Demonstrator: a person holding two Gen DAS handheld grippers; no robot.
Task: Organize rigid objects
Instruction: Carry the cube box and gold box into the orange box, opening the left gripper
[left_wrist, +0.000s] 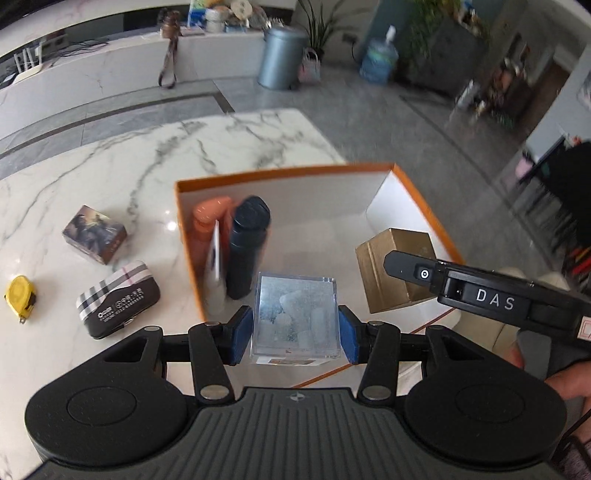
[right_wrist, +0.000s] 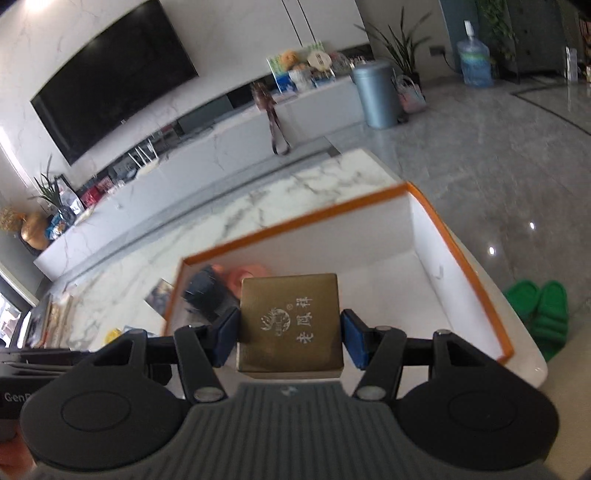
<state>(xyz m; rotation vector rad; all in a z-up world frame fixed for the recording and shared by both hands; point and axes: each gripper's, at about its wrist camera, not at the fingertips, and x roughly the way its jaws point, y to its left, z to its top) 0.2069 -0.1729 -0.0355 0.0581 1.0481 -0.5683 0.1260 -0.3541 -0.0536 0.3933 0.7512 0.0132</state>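
My left gripper (left_wrist: 295, 334) is shut on a clear plastic cube box (left_wrist: 295, 317) and holds it above the near edge of an orange-rimmed white box (left_wrist: 280, 173). My right gripper (right_wrist: 290, 338) is shut on a gold box (right_wrist: 290, 325) with Chinese characters, held over the same orange box (right_wrist: 461, 254). The gold box also shows in the left wrist view (left_wrist: 395, 269), with the right gripper's body beside it. Inside the orange box lie an orange bottle (left_wrist: 207, 229) and a dark blue bottle (left_wrist: 245, 243), side by side at the left wall.
On the marble table (left_wrist: 110, 173) left of the orange box lie a picture-printed card box (left_wrist: 94, 234), a plaid-lidded dark tin (left_wrist: 118, 299) and a yellow tape measure (left_wrist: 20, 299). The table edge and green slippers (right_wrist: 539, 314) are to the right.
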